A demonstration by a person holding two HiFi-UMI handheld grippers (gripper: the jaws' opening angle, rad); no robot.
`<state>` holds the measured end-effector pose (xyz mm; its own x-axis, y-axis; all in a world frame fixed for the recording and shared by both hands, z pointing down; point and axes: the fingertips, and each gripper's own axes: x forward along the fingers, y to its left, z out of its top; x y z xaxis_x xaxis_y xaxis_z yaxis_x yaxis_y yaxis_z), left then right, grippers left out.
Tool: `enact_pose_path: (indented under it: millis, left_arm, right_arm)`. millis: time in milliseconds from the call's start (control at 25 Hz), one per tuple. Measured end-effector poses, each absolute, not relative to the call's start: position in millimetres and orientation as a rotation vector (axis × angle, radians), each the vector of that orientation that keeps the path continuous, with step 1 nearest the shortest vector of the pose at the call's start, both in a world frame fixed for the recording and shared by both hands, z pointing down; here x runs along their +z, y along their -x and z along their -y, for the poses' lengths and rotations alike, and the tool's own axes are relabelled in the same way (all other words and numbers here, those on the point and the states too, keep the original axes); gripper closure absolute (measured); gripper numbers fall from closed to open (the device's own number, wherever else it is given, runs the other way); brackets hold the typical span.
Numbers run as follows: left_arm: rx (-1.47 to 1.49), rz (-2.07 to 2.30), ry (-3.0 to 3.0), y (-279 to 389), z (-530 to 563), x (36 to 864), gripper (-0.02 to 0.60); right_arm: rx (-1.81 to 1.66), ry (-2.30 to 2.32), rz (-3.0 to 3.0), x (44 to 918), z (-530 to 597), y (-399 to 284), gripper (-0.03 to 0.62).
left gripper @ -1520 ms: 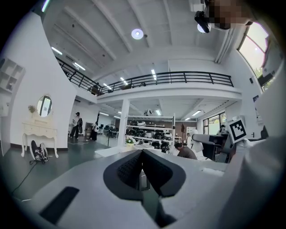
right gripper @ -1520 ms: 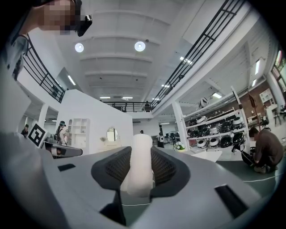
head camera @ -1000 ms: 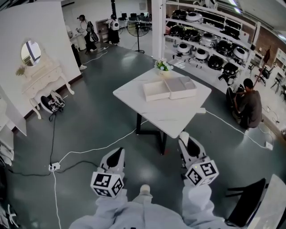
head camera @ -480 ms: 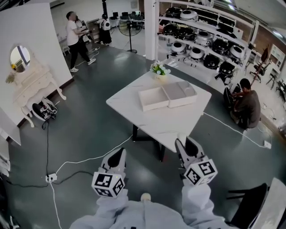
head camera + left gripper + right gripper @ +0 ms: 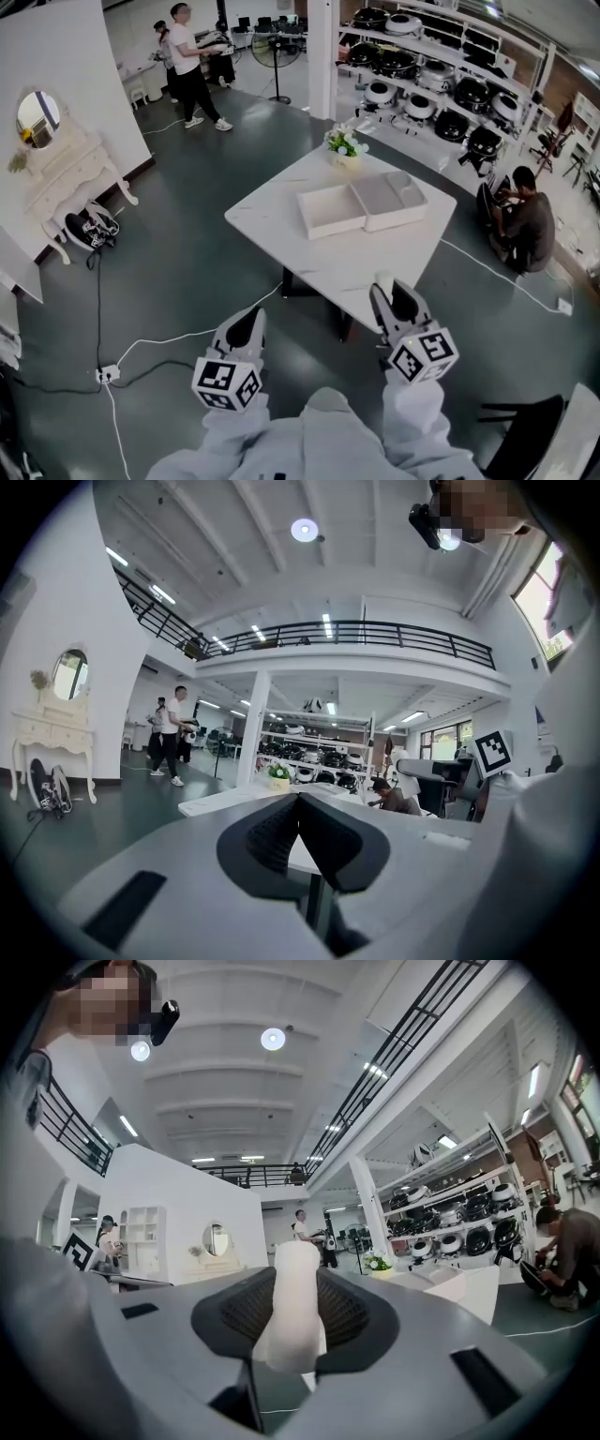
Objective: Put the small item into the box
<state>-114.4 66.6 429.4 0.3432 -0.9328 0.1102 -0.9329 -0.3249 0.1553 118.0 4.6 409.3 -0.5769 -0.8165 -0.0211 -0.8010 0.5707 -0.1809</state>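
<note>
A small white cylindrical item stands upright between the jaws of my right gripper, which is shut on it; in the head view its white tip pokes out past the right gripper at the near edge of the white table. An open white box, base and lid side by side, lies on the table's far half. My left gripper hangs over the floor left of the table, its jaws shut with nothing in them.
A small flower pot stands at the table's far corner. White cables run across the dark floor. A person crouches by the shelves of pots at right; two people stand far back left. A dressing table is left.
The view has shifted slightly; the table now sits a little nearer and more to the right. The person at the far left has walked to the right. Both grippers keep their hold.
</note>
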Motion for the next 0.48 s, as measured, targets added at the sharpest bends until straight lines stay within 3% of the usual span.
enact_pose_path:
  millis: [480]
  left_arm:
    - [0.009,1.711,-2.354,137.5,23.0,444.6,0.583]
  right_arm:
    - [-0.268,1.367,-2.742,419.0,88.8,-94.4,0.474]
